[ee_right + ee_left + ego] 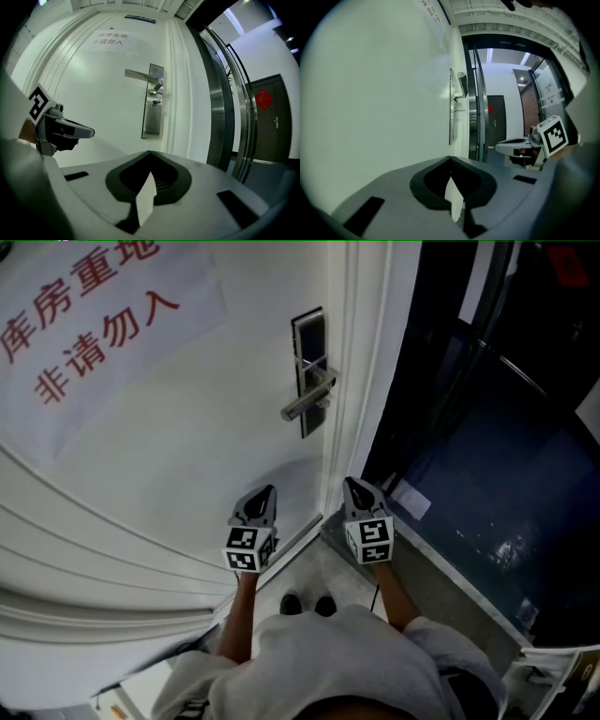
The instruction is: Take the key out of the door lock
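Hanging empty — left gripper and right gripper, fingers fully closed.

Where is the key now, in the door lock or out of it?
In it: the key sticks out of the lock below the handle.

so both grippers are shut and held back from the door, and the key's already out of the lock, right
The key is not out: the right gripper view shows it sitting in the lock plate below the handle. The rest stands: the left gripper and the right gripper are both shut and held back from the door.
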`<state>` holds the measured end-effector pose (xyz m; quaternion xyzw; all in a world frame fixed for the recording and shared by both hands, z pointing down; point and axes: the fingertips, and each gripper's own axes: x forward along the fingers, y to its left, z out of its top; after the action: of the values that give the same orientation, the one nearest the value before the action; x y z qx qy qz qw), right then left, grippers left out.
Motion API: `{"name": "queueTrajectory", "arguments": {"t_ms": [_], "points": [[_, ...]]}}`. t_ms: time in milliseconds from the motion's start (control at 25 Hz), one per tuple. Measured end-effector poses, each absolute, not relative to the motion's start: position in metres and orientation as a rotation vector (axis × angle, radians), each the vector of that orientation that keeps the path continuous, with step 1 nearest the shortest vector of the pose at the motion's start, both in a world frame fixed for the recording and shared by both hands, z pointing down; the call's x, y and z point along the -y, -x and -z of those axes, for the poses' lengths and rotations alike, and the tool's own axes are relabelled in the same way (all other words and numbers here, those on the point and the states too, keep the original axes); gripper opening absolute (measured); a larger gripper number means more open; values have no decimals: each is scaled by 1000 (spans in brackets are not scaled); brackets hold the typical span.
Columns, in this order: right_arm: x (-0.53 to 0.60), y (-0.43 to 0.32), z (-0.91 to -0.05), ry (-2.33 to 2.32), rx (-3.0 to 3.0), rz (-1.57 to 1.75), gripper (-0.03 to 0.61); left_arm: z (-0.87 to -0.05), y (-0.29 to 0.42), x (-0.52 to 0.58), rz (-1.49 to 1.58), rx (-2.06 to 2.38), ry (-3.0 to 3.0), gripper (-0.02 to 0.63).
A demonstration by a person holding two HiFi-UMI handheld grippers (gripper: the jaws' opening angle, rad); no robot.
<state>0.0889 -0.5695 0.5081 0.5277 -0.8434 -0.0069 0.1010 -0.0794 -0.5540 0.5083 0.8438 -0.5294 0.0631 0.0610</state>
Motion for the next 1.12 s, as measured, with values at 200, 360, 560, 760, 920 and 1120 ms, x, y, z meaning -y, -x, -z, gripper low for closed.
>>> {"name": "queueTrajectory", "arguments": {"t_ms": [200, 360, 560, 760, 920, 1120], "points": [[570, -70, -500, -1546, 2502, 56, 23, -506, 95, 549, -180, 1606, -2549, 18], [575, -59, -487, -1536, 2513, 110, 23, -504, 100, 548, -168, 1594, -2555, 18], [591, -54, -454, -1544, 2523, 225, 23, -506, 98, 551, -160, 1566, -2567, 18], [609, -52, -424, -1560, 2518, 333, 23, -504, 100, 554, -149, 1564, -2574, 18], [622, -51, -405, -1551, 2504, 413, 23, -502, 99, 555, -148, 1556, -2583, 18], [635, -51, -389, -1514, 2459, 528, 23, -500, 98, 555, -156, 1552, -2590, 18]]}}
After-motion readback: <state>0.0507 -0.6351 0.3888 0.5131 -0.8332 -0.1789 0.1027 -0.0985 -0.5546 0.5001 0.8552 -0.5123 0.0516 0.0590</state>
